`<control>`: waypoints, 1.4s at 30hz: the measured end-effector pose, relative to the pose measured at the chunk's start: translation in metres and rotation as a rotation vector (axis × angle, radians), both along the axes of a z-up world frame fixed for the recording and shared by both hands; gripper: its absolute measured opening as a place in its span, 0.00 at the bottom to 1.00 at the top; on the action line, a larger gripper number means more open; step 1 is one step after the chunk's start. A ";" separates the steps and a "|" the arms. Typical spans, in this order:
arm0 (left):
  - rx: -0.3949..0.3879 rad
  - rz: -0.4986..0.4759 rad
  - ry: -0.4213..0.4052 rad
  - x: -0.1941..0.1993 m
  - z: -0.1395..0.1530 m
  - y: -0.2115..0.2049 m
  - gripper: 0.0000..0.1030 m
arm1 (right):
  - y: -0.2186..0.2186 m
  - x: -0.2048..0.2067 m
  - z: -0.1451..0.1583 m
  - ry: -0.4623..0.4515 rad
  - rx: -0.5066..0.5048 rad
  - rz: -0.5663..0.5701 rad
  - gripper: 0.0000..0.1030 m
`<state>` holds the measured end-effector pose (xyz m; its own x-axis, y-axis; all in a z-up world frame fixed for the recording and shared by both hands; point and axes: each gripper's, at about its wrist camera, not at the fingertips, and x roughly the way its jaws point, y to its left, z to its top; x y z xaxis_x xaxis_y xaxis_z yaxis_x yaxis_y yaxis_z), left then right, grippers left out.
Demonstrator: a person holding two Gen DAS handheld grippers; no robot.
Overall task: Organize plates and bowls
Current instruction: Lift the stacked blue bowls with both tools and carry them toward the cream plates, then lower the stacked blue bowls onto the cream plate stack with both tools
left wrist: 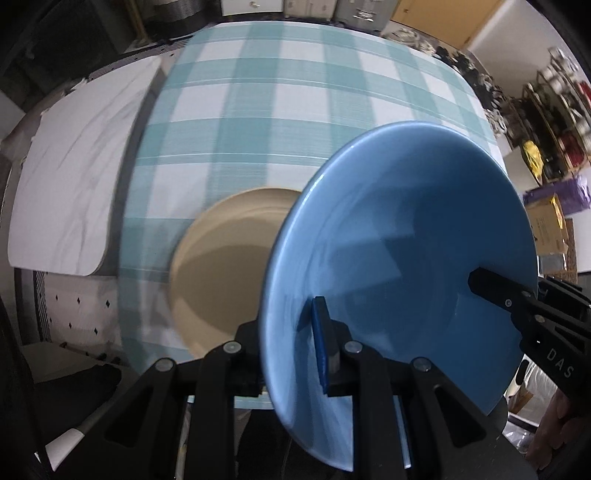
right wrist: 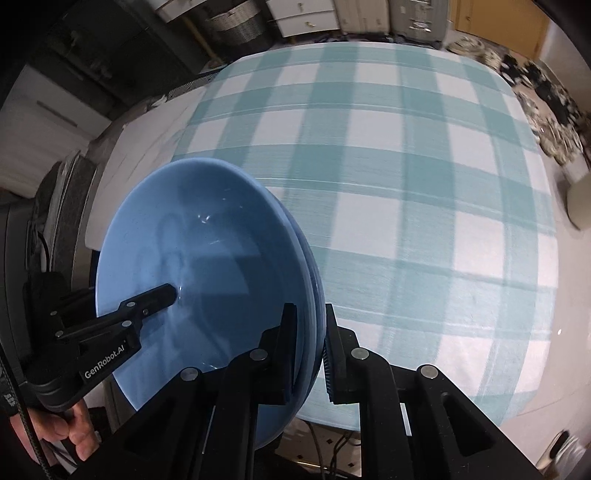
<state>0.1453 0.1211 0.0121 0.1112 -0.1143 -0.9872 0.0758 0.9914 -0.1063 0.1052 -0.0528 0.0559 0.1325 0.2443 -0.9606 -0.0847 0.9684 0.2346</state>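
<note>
A blue bowl (left wrist: 399, 236) is held in the air between both grippers, tilted on its side, above the teal-and-white checked tablecloth (left wrist: 295, 92). My left gripper (left wrist: 291, 350) is shut on its near rim. My right gripper (right wrist: 308, 350) is shut on the opposite rim of the bowl (right wrist: 192, 258); in that view the rim looks doubled, so it may be two stacked bowls. Each gripper shows in the other's view, the right one (left wrist: 517, 306) and the left one (right wrist: 122, 321). A beige plate (left wrist: 225, 266) lies on the cloth below and left of the bowl.
A white cloth (left wrist: 74, 173) covers the surface left of the checked cloth. Cluttered shelves (left wrist: 561, 122) and a cardboard box (left wrist: 546, 229) stand at the right. Cabinets and a wicker basket (right wrist: 236, 26) lie beyond the table's far edge.
</note>
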 end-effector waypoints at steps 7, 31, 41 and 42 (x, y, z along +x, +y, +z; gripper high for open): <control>0.026 0.052 0.015 -0.001 -0.010 0.038 0.17 | 0.046 0.016 -0.014 0.009 0.002 0.049 0.12; 0.022 0.106 0.064 -0.007 -0.056 0.071 0.17 | 0.093 0.018 -0.064 0.042 -0.042 0.102 0.12; 0.022 0.096 0.054 -0.007 -0.057 0.065 0.17 | 0.087 0.020 -0.063 0.031 -0.057 0.098 0.12; 0.023 0.094 0.052 -0.008 -0.057 0.065 0.17 | 0.087 0.020 -0.063 0.030 -0.057 0.099 0.12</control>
